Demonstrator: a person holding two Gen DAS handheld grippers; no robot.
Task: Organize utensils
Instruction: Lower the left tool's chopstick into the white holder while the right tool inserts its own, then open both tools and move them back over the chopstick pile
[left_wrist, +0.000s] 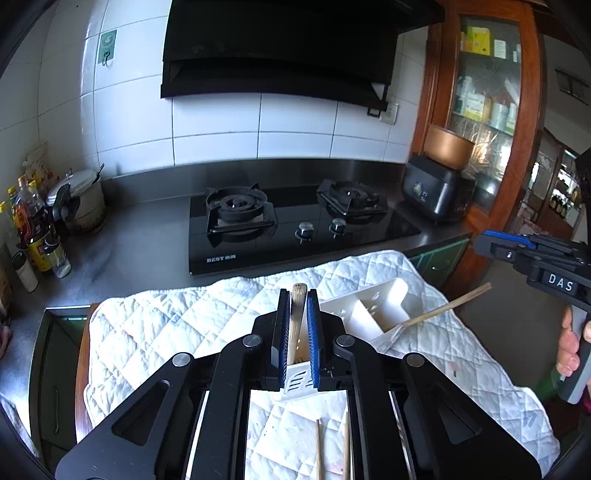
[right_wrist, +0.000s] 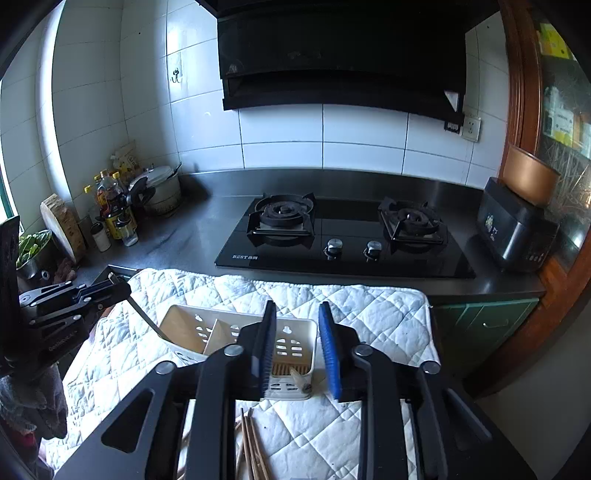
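My left gripper (left_wrist: 297, 295) is shut on the wooden handle (left_wrist: 296, 321) of a utensil, held above the white quilted cloth (left_wrist: 166, 332). A white plastic utensil caddy (left_wrist: 373, 314) lies on the cloth just right of it, with a wooden-handled spoon (left_wrist: 436, 314) resting in it. In the right wrist view my right gripper (right_wrist: 297, 350) is open and empty, over the caddy (right_wrist: 236, 336). The caddy's near compartment holds several chopsticks (right_wrist: 288, 369) and a utensil end. More chopsticks (right_wrist: 251, 443) lie loose on the cloth (right_wrist: 369, 314). The left gripper (right_wrist: 92, 291) shows at the left edge.
A black two-burner gas hob (right_wrist: 343, 236) sits on the steel counter behind the cloth. Oil bottles (right_wrist: 114, 210) and a pot (right_wrist: 162, 188) stand at the back left. A black appliance (right_wrist: 513, 229) with a copper bowl stands at the right. A range hood hangs above.
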